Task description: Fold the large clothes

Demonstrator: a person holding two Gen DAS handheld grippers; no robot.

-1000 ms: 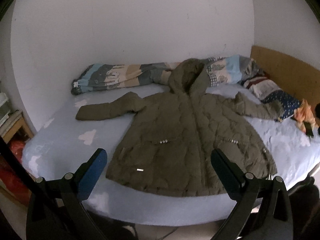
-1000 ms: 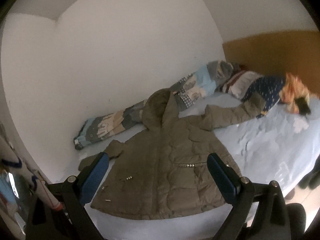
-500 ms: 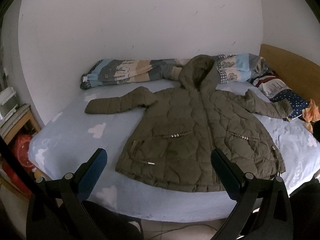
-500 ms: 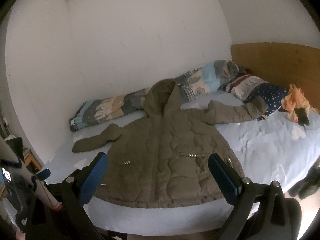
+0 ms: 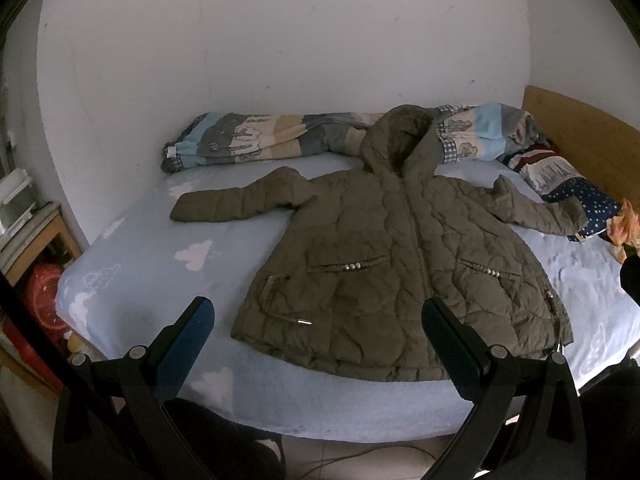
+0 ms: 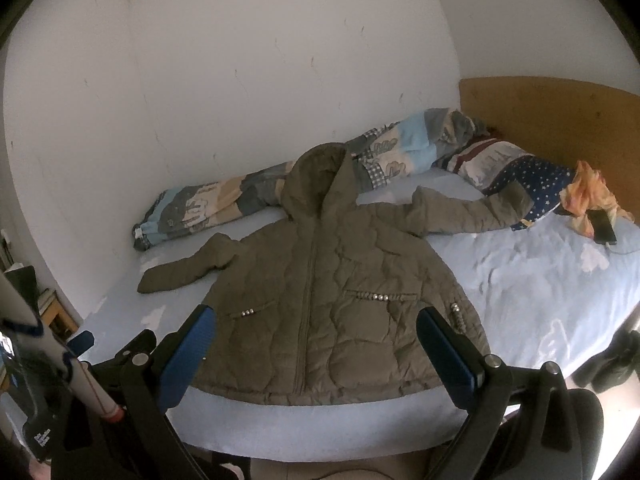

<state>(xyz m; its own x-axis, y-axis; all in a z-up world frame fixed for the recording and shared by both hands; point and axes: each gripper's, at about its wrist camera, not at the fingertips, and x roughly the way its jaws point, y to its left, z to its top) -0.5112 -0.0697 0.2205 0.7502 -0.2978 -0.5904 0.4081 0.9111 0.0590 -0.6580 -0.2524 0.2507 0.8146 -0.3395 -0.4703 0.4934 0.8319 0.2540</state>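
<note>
An olive quilted hooded jacket (image 5: 392, 256) (image 6: 320, 300) lies flat and zipped on a light blue bed (image 5: 152, 256) (image 6: 540, 292), sleeves spread to both sides, hood toward the wall. My left gripper (image 5: 318, 312) is open and held off the bed's near edge, in front of the jacket's hem. The right gripper (image 6: 316, 320) is also open, hovering short of the hem, with nothing between its blue-padded fingers (image 6: 440, 344). Neither touches the jacket.
A rolled patterned quilt (image 5: 256, 142) (image 6: 224, 204) lies along the wall. Pillows (image 5: 568, 184) (image 6: 512, 164), an orange cloth (image 6: 588, 196) and a phone (image 6: 603, 227) sit at the right by the wooden headboard (image 6: 552, 120). A small wooden stand (image 5: 36, 236) is at the left.
Both grippers have shifted and leveled, so the jacket now sits more centered and closer in each view. Jaws stay open; the jacket has not moved.
</note>
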